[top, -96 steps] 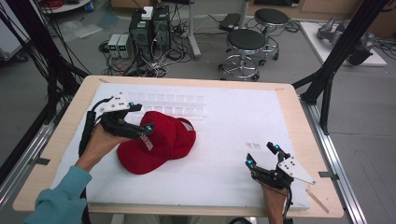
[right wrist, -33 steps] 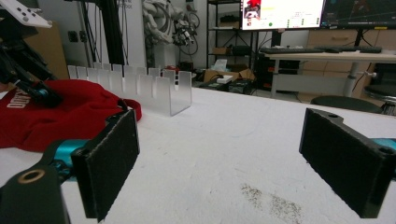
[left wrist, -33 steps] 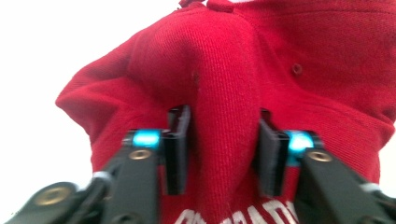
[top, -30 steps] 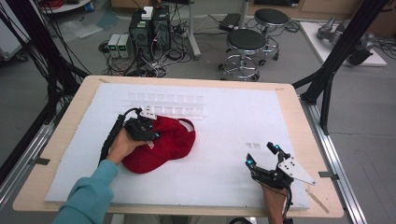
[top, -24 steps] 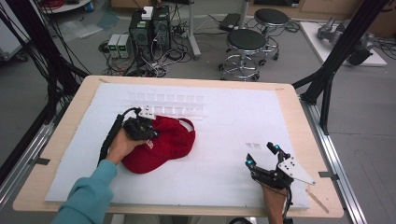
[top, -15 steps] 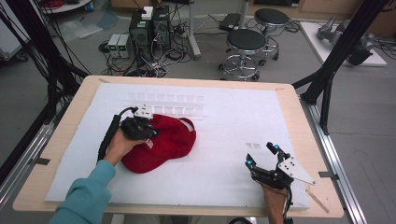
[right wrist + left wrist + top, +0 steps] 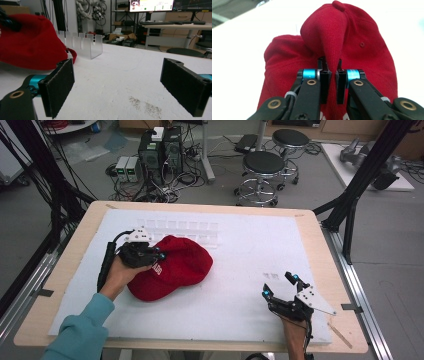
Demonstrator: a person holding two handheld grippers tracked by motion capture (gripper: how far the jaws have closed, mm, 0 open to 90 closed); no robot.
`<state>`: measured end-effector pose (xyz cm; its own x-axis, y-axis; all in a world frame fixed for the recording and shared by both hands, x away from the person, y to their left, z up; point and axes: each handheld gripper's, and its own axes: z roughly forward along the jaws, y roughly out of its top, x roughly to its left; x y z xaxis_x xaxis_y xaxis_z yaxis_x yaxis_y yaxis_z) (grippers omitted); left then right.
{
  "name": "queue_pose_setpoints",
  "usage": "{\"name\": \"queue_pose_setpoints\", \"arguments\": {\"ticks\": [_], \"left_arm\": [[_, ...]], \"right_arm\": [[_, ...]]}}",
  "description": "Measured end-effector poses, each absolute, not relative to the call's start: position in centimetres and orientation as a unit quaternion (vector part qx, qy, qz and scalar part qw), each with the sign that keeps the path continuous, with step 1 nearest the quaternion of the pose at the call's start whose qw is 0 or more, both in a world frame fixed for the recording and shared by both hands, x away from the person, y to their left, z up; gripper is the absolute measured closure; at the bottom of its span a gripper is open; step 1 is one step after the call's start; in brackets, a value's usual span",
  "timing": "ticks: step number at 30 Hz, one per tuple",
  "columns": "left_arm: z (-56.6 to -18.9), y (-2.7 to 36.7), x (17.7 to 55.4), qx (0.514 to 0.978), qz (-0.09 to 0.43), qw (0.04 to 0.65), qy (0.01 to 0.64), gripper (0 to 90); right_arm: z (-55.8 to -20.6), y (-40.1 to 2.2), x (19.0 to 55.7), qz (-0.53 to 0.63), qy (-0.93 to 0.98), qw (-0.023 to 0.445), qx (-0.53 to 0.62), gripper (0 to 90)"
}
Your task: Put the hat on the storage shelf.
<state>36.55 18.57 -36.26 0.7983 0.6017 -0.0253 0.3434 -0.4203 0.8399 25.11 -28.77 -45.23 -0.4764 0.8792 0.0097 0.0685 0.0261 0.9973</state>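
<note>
Dragged slightly leftward, red cap [image 7: 175, 269] hides left tongs' [image 7: 159, 256] tips.

Even, bright overhead light fills the high view; the white sheet [image 7: 250, 250] on the bench [image 7: 85, 230] reads clean, with soft, short shadows under the red cap [image 7: 175, 270] and the right tongs [image 7: 280, 285]. The picture is slightly soft and low in detail. In the left gripper view the white surface is blown out to glare at the upper right of the frame. In the right gripper view the near black pads [image 7: 60, 87] are blurred, and the far room is sharper.
</note>
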Motion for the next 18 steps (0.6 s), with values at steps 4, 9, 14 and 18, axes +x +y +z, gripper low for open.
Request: {"name": "queue_pose_setpoints", "arguments": {"ticks": [4,9,14,18], "left_arm": [[-35.8,18.9,36.3,0.821,0.141,0.475,0.282,86.6],[-34.9,18.8,36.2,0.817,0.15,0.483,0.277,86.6],[-33.0,17.9,35.9,0.807,0.155,0.505,0.264,86.6],[-32.1,17.3,35.8,0.796,0.16,0.522,0.261,86.6]], "right_arm": [[-44.4,-28.2,25.0,0.591,0.624,0.353,0.368,11.1],[-42.9,-26.4,24.8,0.603,0.636,0.34,0.341,11.1],[-42.1,-24.3,24.7,0.608,0.652,0.321,0.32,11.1],[-41.7,-22.9,24.7,0.619,0.653,0.304,0.311,11.1]]}}
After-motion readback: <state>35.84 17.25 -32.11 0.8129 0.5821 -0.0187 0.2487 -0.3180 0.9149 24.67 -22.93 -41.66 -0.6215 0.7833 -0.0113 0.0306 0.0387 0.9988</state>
